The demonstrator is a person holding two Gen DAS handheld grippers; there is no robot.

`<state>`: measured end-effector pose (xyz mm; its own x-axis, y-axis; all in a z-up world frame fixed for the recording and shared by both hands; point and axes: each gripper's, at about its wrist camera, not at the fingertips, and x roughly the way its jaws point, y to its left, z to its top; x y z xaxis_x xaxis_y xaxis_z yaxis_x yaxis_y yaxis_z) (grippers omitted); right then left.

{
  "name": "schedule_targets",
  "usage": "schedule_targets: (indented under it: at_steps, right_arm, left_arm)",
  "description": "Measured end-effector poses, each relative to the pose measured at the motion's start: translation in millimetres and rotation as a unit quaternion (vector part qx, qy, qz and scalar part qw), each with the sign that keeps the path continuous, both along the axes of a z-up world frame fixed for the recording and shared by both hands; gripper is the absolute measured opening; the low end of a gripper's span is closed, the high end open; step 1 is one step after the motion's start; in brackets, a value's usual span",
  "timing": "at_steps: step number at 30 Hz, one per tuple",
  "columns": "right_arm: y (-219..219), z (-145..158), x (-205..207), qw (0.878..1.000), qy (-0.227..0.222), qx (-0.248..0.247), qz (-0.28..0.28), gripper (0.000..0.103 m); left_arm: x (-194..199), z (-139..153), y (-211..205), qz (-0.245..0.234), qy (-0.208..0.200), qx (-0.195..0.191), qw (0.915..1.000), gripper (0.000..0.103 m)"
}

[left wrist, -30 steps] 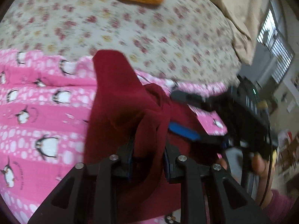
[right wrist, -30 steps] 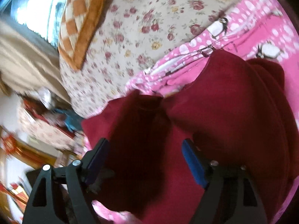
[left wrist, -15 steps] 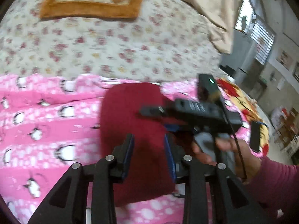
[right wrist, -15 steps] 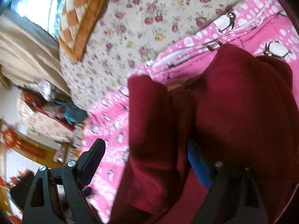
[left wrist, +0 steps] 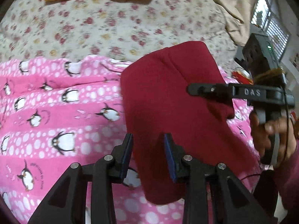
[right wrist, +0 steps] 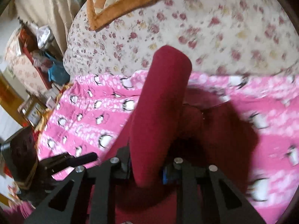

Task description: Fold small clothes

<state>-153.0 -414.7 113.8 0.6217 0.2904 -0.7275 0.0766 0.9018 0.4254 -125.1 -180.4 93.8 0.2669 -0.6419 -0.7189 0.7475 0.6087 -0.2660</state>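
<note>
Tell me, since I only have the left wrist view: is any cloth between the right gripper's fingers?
Observer: Yes. The right wrist view shows a thick fold of the red garment standing up between the right gripper fingers, and its jaws are closing on it.
Operator: Where's the rest of it on that side?
Observer: It appears to lie on the penguin blanket, right of the fold.
Operator: Anything past the bed edge there?
Observer: A cluttered shelf stands beside a beige curtain.
</note>
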Motion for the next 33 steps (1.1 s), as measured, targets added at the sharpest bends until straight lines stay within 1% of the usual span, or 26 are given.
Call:
schedule_targets:
  at_steps: [2, 3, 4, 5, 6, 7, 8, 10, 11, 12, 14, 15, 17, 18, 19, 20, 22, 23, 24, 26, 28, 31, 33]
  right_arm:
    - [-23, -6, -8, 0.999, 0.023, -0.019, -0.02, 0.023]
    - [-31, -12, -8, 0.999, 0.036, -0.021, -0.029, 0.023]
    - [-42, -23, -8, 0.998, 0.053, -0.014, -0.041, 0.023]
    - [-52, -38, -7, 0.996, 0.071, -0.001, -0.052, 0.025]
    - [-57, -49, -6, 0.994, 0.086, 0.007, -0.062, 0.029]
    - [-62, -57, -6, 0.992, 0.099, 0.011, -0.076, 0.039]
    - [-65, -61, -10, 0.991, 0.101, 0.015, -0.09, 0.042]
    - [-71, -52, -24, 0.99, 0.084, 0.022, -0.108, 0.044]
    - [-71, -43, -30, 0.99, 0.077, 0.007, -0.119, 0.046]
    - [-67, -30, -39, 0.989, 0.066, -0.023, -0.13, 0.046]
    - [-55, -9, -48, 0.991, 0.038, -0.044, -0.119, 0.046]
    - [-47, 1, -53, 0.993, 0.027, -0.044, -0.104, 0.046]
    - [-26, 12, -58, 0.996, 0.008, -0.045, -0.072, 0.046]
    - [-15, 13, -56, 0.997, 0.008, -0.05, -0.056, 0.046]
    - [-3, 9, -54, 0.997, 0.015, -0.061, -0.033, 0.045]
    - [7, 3, -51, 0.997, 0.026, -0.075, -0.023, 0.045]
    - [13, -22, -51, 0.991, 0.067, -0.114, -0.03, 0.044]
    - [13, -31, -52, 0.99, 0.078, -0.115, -0.035, 0.043]
    - [8, -43, -59, 0.99, 0.08, -0.108, -0.042, 0.043]
    - [8, -50, -67, 0.99, 0.066, -0.119, -0.045, 0.037]
    - [10, -48, -71, 0.989, 0.065, -0.129, -0.041, 0.037]
    - [10, -35, -71, 0.989, 0.069, -0.124, -0.042, 0.039]
    - [9, -21, -70, 0.991, 0.05, -0.113, -0.046, 0.041]
  left_arm:
    - [-3, -4, -9, -0.005, 0.004, 0.0, 1.0, 0.012]
    - [-4, -5, -13, -0.007, 0.008, 0.001, 0.9999, 0.012]
    - [-5, -11, -19, -0.013, 0.015, 0.006, 0.9998, 0.012]
    - [-6, -14, -23, -0.017, 0.017, 0.011, 0.9996, 0.012]
    - [-7, -18, -28, -0.018, 0.015, 0.019, 0.9995, 0.012]
    - [-9, -21, -30, -0.017, 0.012, 0.025, 0.9995, 0.012]
    - [-10, -24, -31, -0.015, 0.012, 0.028, 0.9994, 0.012]
    - [-12, -25, -31, -0.014, 0.013, 0.03, 0.9994, 0.012]
    - [-12, -24, -31, -0.013, 0.01, 0.03, 0.9994, 0.012]
    - [-12, -23, -31, -0.012, 0.009, 0.028, 0.9995, 0.012]
    - [-11, -24, -32, -0.01, 0.012, 0.026, 0.9996, 0.012]
    - [-10, -25, -33, -0.009, 0.012, 0.027, 0.9995, 0.012]
    - [-12, -27, -35, -0.008, 0.005, 0.033, 0.9994, 0.012]
    - [-13, -27, -36, -0.007, 0.001, 0.036, 0.9993, 0.012]
    - [-14, -28, -37, -0.007, -0.002, 0.038, 0.9992, 0.012]
    - [-15, -29, -37, -0.006, -0.005, 0.04, 0.9992, 0.012]
    - [-15, -31, -38, -0.007, -0.002, 0.042, 0.9991, 0.012]
    - [-16, -32, -38, -0.008, -0.001, 0.042, 0.9991, 0.012]
    - [-17, -33, -39, -0.009, -0.002, 0.044, 0.999, 0.012]
    - [-20, -34, -41, -0.008, -0.012, 0.05, 0.9986, 0.012]
    - [-21, -33, -41, -0.006, -0.017, 0.053, 0.9985, 0.013]
    - [-19, -31, -40, 0.002, -0.013, 0.05, 0.9987, 0.013]
    - [-16, -29, -38, 0.011, -0.01, 0.043, 0.9989, 0.013]
